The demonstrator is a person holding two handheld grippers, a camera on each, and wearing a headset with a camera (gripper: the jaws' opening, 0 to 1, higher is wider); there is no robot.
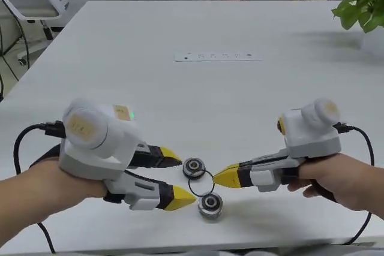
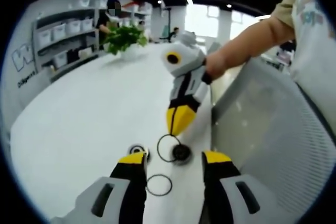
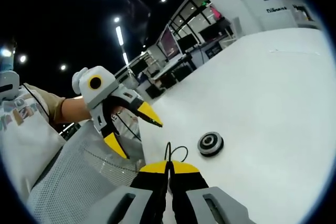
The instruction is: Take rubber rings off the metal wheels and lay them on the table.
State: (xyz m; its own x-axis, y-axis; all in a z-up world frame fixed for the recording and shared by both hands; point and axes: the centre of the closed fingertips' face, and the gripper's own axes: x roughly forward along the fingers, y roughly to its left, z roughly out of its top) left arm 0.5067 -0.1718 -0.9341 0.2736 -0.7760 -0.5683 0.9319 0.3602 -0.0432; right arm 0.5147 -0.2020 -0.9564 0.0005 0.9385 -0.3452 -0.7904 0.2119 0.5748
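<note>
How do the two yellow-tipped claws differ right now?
The left gripper is open and holds nothing; the right gripper is shut on a rubber ring. In the head view the left gripper points rightward, the right gripper leftward. Both have yellow tips near the metal wheels.

Just beside the metal wheel [image 3: 210,144], the rubber ring [image 3: 179,148] has its lower arc hidden behind the right gripper [image 3: 168,164].
</note>
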